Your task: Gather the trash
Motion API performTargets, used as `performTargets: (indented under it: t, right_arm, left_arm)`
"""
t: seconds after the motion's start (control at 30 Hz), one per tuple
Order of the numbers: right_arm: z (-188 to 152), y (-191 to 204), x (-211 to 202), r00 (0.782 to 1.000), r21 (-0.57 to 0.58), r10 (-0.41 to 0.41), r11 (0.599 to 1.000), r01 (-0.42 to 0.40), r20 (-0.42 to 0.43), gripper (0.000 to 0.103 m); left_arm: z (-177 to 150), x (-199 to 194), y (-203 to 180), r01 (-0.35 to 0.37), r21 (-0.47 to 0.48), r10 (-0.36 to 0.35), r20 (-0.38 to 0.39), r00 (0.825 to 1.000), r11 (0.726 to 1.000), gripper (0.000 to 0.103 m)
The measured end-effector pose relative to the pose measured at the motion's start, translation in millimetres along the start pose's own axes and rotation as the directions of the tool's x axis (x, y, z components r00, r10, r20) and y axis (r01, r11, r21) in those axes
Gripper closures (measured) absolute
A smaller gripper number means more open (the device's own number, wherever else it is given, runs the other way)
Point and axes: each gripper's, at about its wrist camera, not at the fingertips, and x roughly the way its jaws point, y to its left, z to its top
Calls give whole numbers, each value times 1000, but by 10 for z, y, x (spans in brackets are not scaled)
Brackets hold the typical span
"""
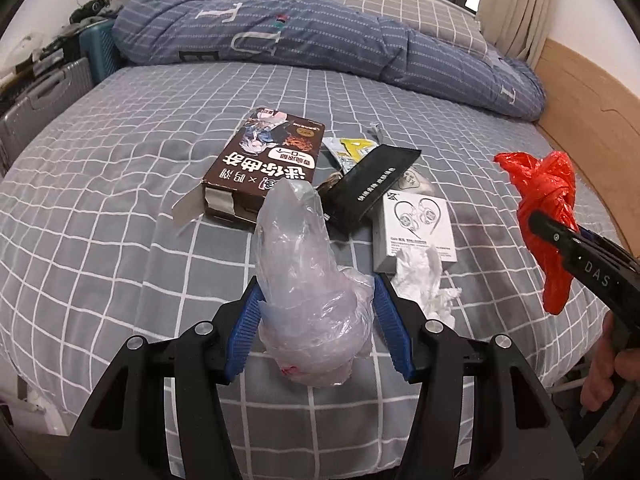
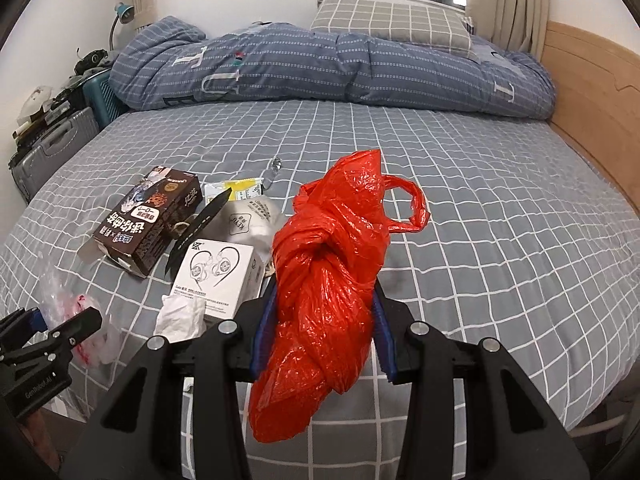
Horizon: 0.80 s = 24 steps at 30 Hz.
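My left gripper (image 1: pixel 316 308) is shut on a crumpled clear plastic bag (image 1: pixel 304 264), held above the bed. My right gripper (image 2: pixel 324 320) is shut on a knotted red plastic bag (image 2: pixel 332 276); the red bag also shows in the left wrist view (image 1: pixel 548 208). On the bed lie a brown snack box (image 1: pixel 264 164), a black sleeve (image 1: pixel 368 188), a white earphone box (image 1: pixel 416 228), a crumpled white tissue (image 1: pixel 424 280), a yellow wrapper (image 1: pixel 352 148) and a white mask (image 2: pixel 256 220).
The grey checked bed sheet (image 1: pixel 120 220) carries a rolled blue duvet (image 1: pixel 320 36) and a pillow (image 1: pixel 412 8) at the far end. A wooden bed frame (image 1: pixel 592 120) runs along the right. Suitcases (image 1: pixel 44 100) stand at the left.
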Motion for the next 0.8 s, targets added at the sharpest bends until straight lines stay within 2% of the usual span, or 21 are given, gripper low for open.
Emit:
performTargets:
  t: [0.33,0.8]
  right_arm:
    - [-131,21,-240,1000,2,5,1000,-5,15,63]
    - [-337,132,-655,999,-17,13,1000,-12,36,63]
  left_arm:
    - [-88,-239,-137,12,26,-12,18,1000,1000,48]
    - [-245,-574,-172,-7,20,6,40,999,1000,48]
